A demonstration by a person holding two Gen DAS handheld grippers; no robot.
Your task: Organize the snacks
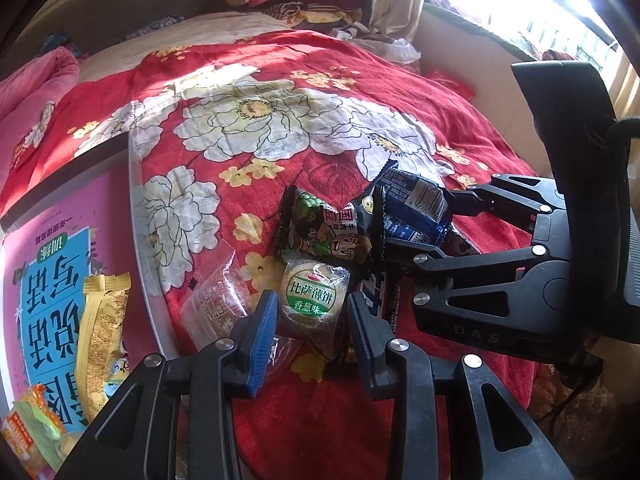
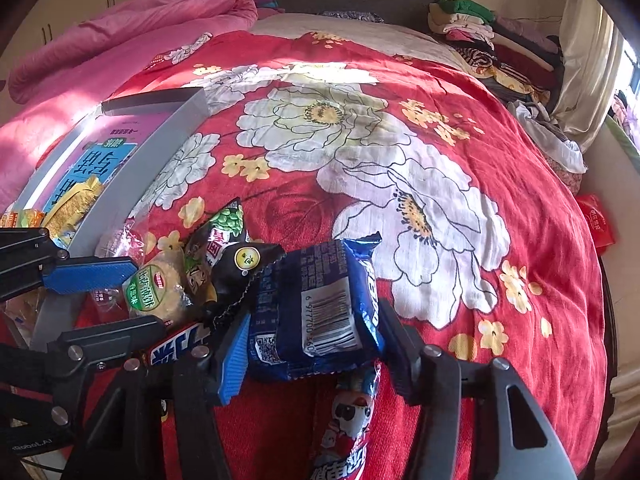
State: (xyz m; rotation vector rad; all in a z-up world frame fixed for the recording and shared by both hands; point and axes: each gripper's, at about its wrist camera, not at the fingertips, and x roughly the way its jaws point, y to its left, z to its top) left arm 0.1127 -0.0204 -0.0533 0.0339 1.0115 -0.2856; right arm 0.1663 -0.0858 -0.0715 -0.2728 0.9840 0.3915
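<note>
Snacks lie in a small heap on a bed covered by a red flowered blanket (image 2: 360,128). The right hand-held gripper (image 2: 316,344) has its two fingers on either side of a dark blue snack packet (image 2: 328,304), barcode side up; both pads sit against the packet's sides and the wrapper looks pinched, so it appears gripped. In the left wrist view the same packet (image 1: 416,204) shows at the tip of that gripper, right of the heap.

The left hand-held gripper (image 1: 310,320) stands partly open around a round cracker in clear wrap with a green label (image 1: 312,300). The cracker sits between the blue pads, but whether they press on it cannot be told from these views.

Just beyond the cracker lies a green and black packet with a cartoon face (image 1: 324,232), touching the blue one. A clear plastic wrapper (image 1: 216,304) lies to the cracker's left. Farther left is a grey tray (image 2: 160,152) holding a pink book (image 1: 52,280), a gold packet (image 1: 104,328) and an orange and green packet (image 1: 32,428). Near the right gripper, a red and blue cartoon packet (image 2: 348,420) lies on the blanket.
</note>
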